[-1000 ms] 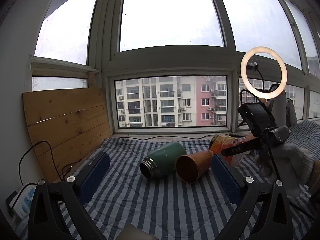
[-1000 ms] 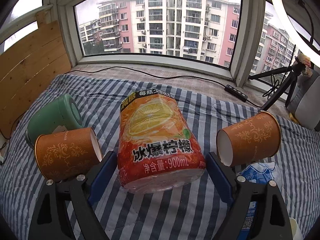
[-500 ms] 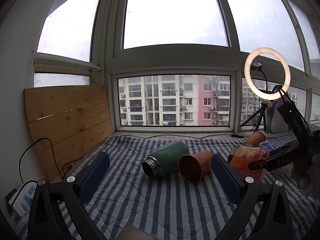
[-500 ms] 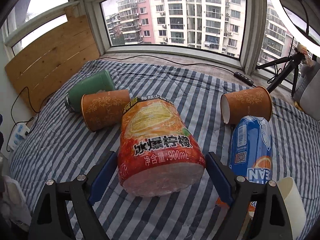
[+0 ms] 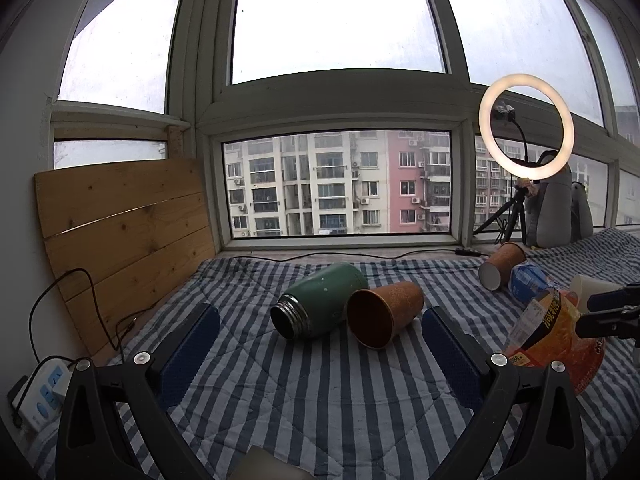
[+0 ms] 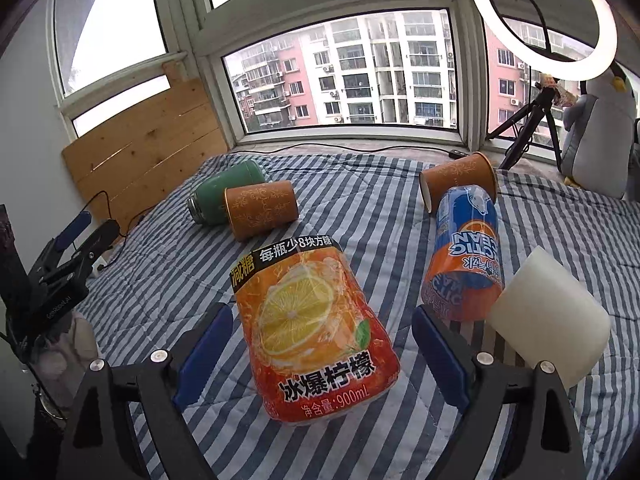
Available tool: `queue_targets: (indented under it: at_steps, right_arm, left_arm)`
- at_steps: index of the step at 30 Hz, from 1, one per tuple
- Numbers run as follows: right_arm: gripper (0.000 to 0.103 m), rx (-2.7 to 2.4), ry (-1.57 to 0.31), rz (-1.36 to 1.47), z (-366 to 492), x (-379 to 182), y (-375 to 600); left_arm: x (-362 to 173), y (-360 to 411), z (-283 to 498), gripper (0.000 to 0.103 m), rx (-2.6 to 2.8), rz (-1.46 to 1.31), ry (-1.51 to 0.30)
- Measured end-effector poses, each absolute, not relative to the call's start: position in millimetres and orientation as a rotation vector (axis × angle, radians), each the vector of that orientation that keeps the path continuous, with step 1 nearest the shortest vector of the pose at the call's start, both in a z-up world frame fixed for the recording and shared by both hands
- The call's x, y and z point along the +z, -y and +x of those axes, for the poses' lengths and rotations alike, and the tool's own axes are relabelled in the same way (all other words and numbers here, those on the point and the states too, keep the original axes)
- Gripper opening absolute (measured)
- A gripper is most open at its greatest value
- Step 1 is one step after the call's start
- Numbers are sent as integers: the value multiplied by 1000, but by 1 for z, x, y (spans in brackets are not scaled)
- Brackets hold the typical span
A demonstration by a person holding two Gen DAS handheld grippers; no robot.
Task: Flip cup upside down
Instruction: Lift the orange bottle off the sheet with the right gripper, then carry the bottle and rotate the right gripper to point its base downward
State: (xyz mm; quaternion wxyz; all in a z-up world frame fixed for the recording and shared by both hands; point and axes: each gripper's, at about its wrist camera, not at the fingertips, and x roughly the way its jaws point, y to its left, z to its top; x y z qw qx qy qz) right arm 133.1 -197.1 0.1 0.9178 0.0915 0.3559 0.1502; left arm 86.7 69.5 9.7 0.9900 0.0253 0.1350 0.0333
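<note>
An orange-labelled cup cut from a lemon drink bottle (image 6: 316, 336) stands upside down on the striped blanket (image 6: 360, 200), between the fingers of my right gripper (image 6: 322, 348), which is open and clear of its sides. The cup also shows at the right of the left wrist view (image 5: 560, 336). My left gripper (image 5: 320, 344) is open and empty, with a brown paper cup (image 5: 384, 312) lying on its side just ahead of it, mouth towards me.
A green flask (image 5: 316, 304) lies beside the brown cup. Another brown paper cup (image 6: 456, 184) lies at the back right, with a blue can-shaped cup (image 6: 464, 256) and a white cup (image 6: 548, 316) near it. A ring light tripod (image 6: 532, 124), plush penguin (image 6: 596, 140) and wooden board (image 5: 124, 232) line the edges.
My right gripper pulled back and rose; the orange cup now stands free on the blanket with my fingers apart from it. The left view shifted slightly; the right gripper left its centre.
</note>
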Motion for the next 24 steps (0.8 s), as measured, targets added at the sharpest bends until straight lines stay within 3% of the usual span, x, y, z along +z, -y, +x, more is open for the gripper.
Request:
queue_targets:
  at_steps: [12, 21, 24]
  right_arm:
    - [88, 164, -586, 241, 71, -3, 216]
    - [88, 134, -606, 317, 63, -17, 228]
    - [79, 152, -642, 336, 64, -26, 229]
  left_arm:
    - [7, -38, 80, 102, -40, 95, -286]
    - [4, 35, 77, 102, -156, 348, -310]
    - [11, 64, 82, 102, -193, 434, -311]
